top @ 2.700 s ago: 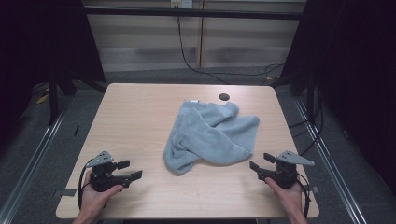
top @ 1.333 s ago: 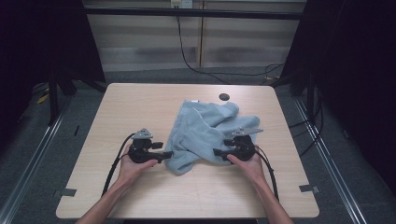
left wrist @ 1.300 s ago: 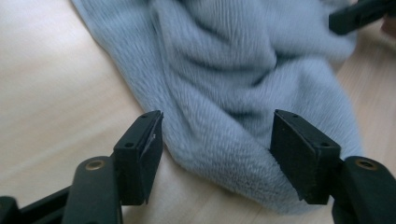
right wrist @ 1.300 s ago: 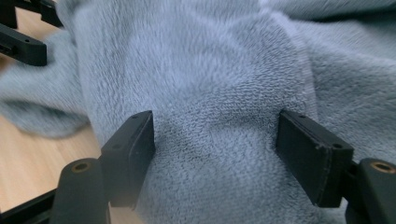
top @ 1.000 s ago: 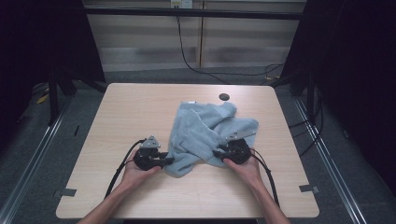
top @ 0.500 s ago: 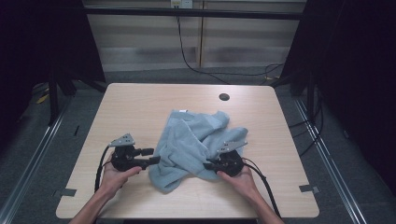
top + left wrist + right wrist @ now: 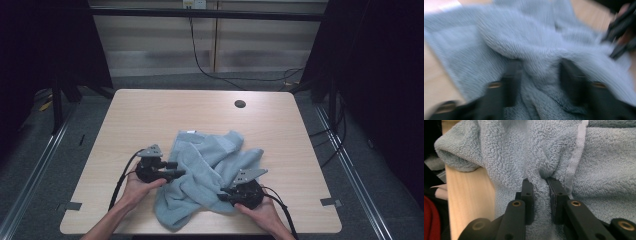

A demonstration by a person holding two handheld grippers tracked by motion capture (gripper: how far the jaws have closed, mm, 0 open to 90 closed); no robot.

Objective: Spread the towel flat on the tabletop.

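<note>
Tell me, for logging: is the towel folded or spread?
Neither: the towel lies crumpled in loose overlapping folds on the table.

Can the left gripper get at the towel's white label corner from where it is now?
Probably yes: the left gripper sits at the towel's left edge, and the label corner lies just beyond it, uncovered.

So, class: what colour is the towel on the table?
Light blue towel; the right gripper view shows it best.

High view: overhead, facing forward-down, distant | gripper views: along jaws, very close | shared: blue towel (image 7: pixel 205 175) (image 7: pixel 529 42) (image 7: pixel 544 155)
</note>
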